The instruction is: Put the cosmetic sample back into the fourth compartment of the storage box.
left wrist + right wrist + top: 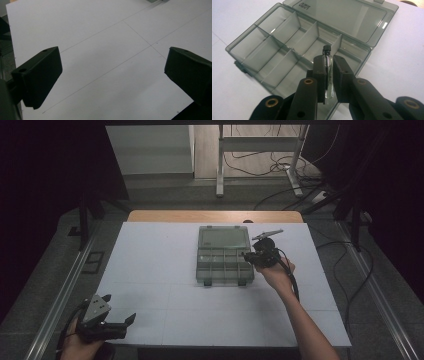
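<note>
Work in hand: a small vial (328,72) was being carried to an open compartment box (262,56), judging by how the right gripper (328,75) hung over it.
Done: the vial was picked up and brought above the box's near right corner.
Left: lowering it into a compartment and letting go; every compartment that showed was empty.
Right gripper: its jaws were closed on the vial, clamping the glass between the pads. In the high view it (260,256) sat at the box's (223,261) right edge.
Left gripper: it (122,322) rested at the near left corner of the table (165,295), well apart from the box, jaws spread wide with nothing between them (112,72).
Vial: slim clear glass tube, black cap on top, held upright with the cap above the pads. It might have held a thin dark stem or some liquid; the view was too dim to tell.
Box: smoky translucent plastic, divided into rows of cells, lid folded back flat on the far side.
</note>
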Available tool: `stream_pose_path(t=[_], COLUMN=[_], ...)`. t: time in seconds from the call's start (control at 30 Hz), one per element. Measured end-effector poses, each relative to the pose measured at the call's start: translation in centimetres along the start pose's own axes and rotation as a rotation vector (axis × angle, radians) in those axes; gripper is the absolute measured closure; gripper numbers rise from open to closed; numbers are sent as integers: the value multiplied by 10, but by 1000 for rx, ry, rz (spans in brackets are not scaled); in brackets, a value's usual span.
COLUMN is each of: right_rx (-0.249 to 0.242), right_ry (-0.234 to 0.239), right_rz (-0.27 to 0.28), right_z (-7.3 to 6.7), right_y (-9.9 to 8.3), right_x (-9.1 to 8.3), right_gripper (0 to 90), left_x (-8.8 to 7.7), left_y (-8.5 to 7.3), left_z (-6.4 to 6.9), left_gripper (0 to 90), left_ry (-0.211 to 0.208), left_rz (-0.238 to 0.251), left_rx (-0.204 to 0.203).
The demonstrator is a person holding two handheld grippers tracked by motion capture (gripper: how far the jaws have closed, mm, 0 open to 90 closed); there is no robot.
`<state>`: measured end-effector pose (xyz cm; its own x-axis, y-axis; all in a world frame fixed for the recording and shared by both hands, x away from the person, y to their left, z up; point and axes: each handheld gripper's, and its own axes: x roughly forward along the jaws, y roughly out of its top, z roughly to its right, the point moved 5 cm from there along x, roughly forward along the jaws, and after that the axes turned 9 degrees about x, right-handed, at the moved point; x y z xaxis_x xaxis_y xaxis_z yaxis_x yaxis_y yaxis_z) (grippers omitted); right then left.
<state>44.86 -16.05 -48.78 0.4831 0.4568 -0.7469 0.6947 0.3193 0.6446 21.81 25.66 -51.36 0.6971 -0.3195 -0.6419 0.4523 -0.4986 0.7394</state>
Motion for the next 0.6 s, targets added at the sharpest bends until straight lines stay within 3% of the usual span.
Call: stream_pose_path(t=[0.6], right_rx=[26], right_ry=[-51], right_rz=[-8], right_z=[14], right_y=[12], right_x=[19], right_gripper=[799], left_x=[0], left_y=[0], left_z=[0], left_gripper=[20], left_ry=[-1], left_rz=[-1], left_rx=[1])
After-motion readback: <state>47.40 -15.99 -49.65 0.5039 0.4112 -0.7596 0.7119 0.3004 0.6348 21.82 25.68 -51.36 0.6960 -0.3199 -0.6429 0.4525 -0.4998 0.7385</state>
